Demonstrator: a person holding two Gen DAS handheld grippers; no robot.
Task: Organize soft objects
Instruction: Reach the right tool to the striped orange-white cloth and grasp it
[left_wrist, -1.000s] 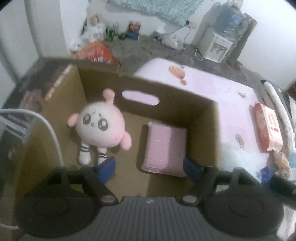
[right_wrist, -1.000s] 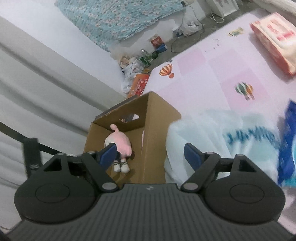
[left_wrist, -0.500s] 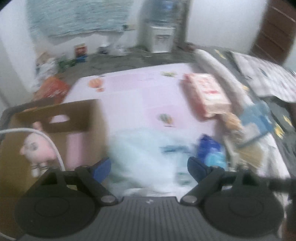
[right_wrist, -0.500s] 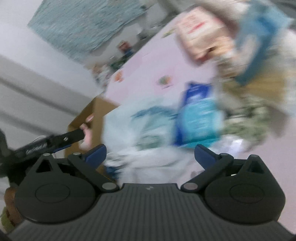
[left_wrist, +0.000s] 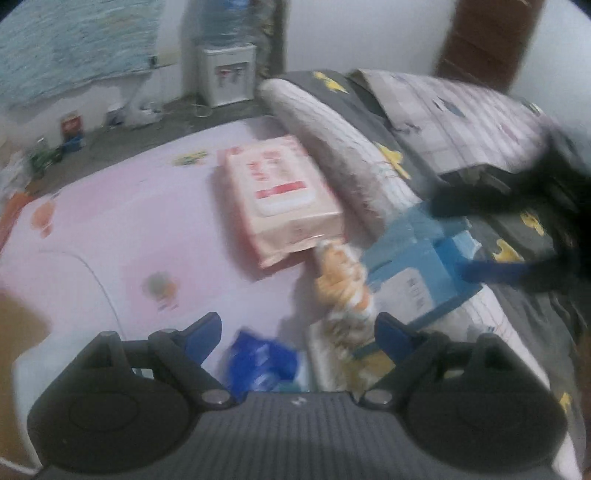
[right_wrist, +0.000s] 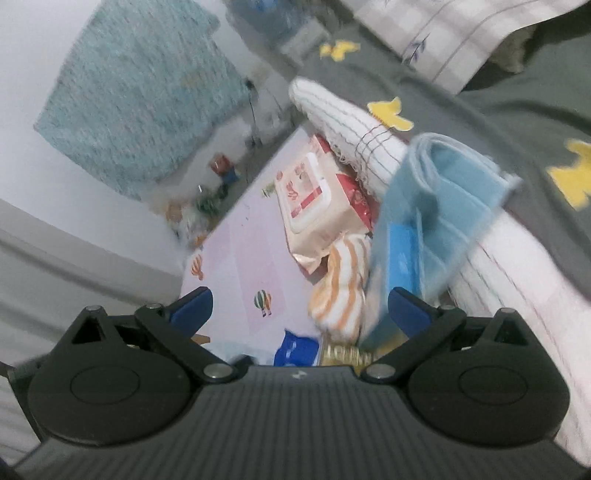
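My left gripper (left_wrist: 299, 334) is open and empty above the pink mat (left_wrist: 122, 221). Ahead of it lie an orange-striped soft toy (left_wrist: 343, 284), a folded light-blue cloth (left_wrist: 417, 266), a pink wet-wipes pack (left_wrist: 280, 195) and a blue packet (left_wrist: 262, 360). My right gripper (right_wrist: 297, 308) is open and empty; it shows in the left wrist view (left_wrist: 491, 240) with its fingers at the blue cloth. In the right wrist view the blue cloth (right_wrist: 436, 210), the striped toy (right_wrist: 341, 288) and the wipes pack (right_wrist: 317, 210) lie just ahead.
A rolled white striped towel (left_wrist: 332, 136) lies along the mat's right side. A grey blanket with yellow shapes (right_wrist: 461, 110) and a checked pillow (left_wrist: 472, 118) lie right. A water dispenser (left_wrist: 225, 74) stands by the far wall. A cardboard corner (left_wrist: 18, 314) shows at left.
Both grippers have swung right, away from the cardboard box with the pink plush, toward the pile of soft items. The box has almost left both views.
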